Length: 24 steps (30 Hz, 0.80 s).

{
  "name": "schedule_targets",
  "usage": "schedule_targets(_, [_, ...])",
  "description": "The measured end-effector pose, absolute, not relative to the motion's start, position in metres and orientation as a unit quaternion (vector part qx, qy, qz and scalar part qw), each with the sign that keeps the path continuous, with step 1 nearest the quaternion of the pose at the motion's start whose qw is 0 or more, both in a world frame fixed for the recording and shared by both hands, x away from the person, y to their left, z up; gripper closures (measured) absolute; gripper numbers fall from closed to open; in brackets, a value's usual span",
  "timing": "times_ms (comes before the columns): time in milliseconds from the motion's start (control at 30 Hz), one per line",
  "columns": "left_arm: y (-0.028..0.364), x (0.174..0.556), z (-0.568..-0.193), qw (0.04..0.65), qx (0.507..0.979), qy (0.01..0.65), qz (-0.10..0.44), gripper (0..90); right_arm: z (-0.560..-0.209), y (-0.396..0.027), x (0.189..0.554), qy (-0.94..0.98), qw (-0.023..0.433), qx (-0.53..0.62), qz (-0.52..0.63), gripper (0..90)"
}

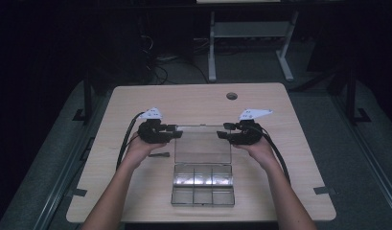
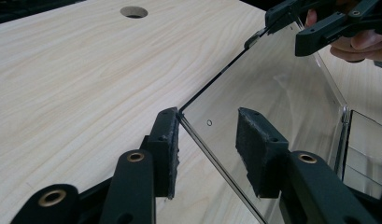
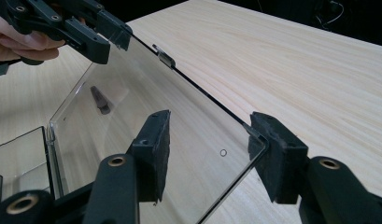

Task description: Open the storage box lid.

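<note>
Dark room around a pale wooden worktop, where a clear compartment box sits at lower centre, its lid propped open because the left gripper and right gripper, jaws apart, apparently bracket its far corners.

— What do you have around you?
— You stand at a pale wood-grain counter with a round cable hole near its far edge. Grey floor surrounds it.
— And beyond?
— You face a dim room: a white-legged desk frame and dark cables on the floor.
</note>
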State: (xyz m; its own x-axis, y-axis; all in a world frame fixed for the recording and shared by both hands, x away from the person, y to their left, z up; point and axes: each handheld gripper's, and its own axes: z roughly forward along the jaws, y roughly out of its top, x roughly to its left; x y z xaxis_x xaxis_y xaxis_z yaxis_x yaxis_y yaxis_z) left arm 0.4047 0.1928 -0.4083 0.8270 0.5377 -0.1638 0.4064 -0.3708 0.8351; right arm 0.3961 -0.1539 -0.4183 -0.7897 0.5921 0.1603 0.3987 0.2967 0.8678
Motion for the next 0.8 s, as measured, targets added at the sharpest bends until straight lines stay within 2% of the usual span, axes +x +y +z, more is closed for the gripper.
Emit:
schedule_targets(433, [0.187, 0.406, -0.416, 0.468, 0.831, 0.293, 0.066, 50.6, -0.424, -0.151, 0.398, 0.803, 0.097, 0.319, 0.494, 45.7])
schedule_targets(800, [0.184, 0.408, -0.421, 0.466, 0.829, 0.303, 0.062, 47.9, -0.429, -0.15, 0.4, 0.803, 0.086, 0.326, 0.492, 45.0])
